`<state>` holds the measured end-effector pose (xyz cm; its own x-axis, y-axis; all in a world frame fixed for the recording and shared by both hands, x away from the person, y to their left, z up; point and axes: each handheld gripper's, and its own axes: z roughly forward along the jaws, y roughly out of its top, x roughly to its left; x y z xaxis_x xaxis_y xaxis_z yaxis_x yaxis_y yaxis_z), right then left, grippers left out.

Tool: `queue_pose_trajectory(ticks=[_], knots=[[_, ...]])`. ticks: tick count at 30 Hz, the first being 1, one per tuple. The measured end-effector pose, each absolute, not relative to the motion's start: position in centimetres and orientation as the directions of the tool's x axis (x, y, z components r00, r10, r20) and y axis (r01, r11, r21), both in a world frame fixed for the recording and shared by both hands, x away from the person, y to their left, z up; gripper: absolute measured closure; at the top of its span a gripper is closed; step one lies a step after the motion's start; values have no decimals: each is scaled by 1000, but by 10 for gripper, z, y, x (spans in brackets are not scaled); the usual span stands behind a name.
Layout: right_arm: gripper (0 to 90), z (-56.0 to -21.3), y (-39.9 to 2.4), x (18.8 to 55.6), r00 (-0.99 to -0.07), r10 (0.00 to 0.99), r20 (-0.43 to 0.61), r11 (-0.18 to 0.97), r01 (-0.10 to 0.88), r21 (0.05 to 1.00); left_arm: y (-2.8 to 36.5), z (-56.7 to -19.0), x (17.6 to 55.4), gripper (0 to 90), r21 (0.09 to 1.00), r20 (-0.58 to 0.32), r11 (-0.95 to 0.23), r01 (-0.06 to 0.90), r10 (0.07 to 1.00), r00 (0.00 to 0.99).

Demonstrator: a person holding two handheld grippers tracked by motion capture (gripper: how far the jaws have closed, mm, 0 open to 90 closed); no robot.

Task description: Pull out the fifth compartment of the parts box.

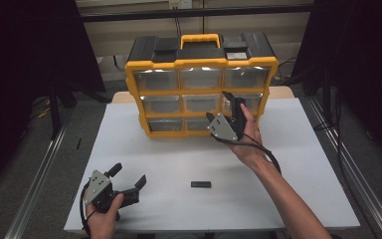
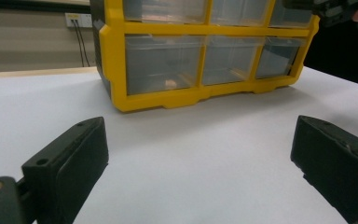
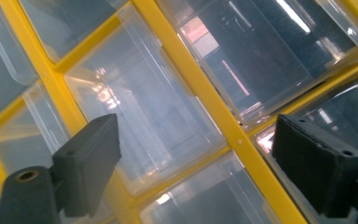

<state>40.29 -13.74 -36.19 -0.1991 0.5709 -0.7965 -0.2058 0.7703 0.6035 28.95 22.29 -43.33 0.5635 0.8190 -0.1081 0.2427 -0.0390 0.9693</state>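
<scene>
A yellow-framed organizer [image 1: 201, 84] with a black top, a yellow carry handle and nine clear drawers in three rows stands upright at twelve o'clock on the white surface [image 1: 288, 164]. The right tool [image 1: 231, 113], held in the person's right hand [image 1: 251, 139], is raised against the cabinet's front at its right column, around the middle drawer [image 1: 238, 102]. In the right gripper view the tool's two black pads stand spread, with a clear drawer front [image 3: 168, 107] and a yellow divider [image 3: 214, 116] between them, but no pad presses on anything.

The step in hand looks like lining up to take hold of a drawer's lip so it can be pulled out. The next move would call for easing forward, settling the pads on either side of the lip, then pinching before drawing back.

The left tool [image 1: 129, 181] rests at seven o'clock near the surface's front edge, pads spread wide and holding nothing. A small dark block [image 1: 200, 184] lies alone at six o'clock.
</scene>
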Motion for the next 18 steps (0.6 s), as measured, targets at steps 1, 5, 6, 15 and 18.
queue_pose_trajectory(ticks=[1, 5, 6, 15, 18], knots=[[188, -363, -137, 403, -186, 550, -814, 787, -212, 580, 222, -433, 290, 41, 970, -112, -33, 242, 820, 561], [245, -366, -131, 405, -113, 402, -909, 880, -226, 417, 224, -433, 290, 41, 970, -106, -39, 240, 820, 563], [252, -366, -130, 406, -108, 384, -917, 888, -227, 399, 223, -433, 290, 41, 970, -107, -37, 239, 819, 563], [394, -370, -125, 411, -87, 277, -957, 934, -208, 289, 223, -433, 290, 40, 970, -109, -37, 242, 818, 564], [448, -369, -124, 413, -85, 256, -963, 945, -189, 268, 223, -433, 290, 40, 969, -112, -35, 243, 819, 563]])
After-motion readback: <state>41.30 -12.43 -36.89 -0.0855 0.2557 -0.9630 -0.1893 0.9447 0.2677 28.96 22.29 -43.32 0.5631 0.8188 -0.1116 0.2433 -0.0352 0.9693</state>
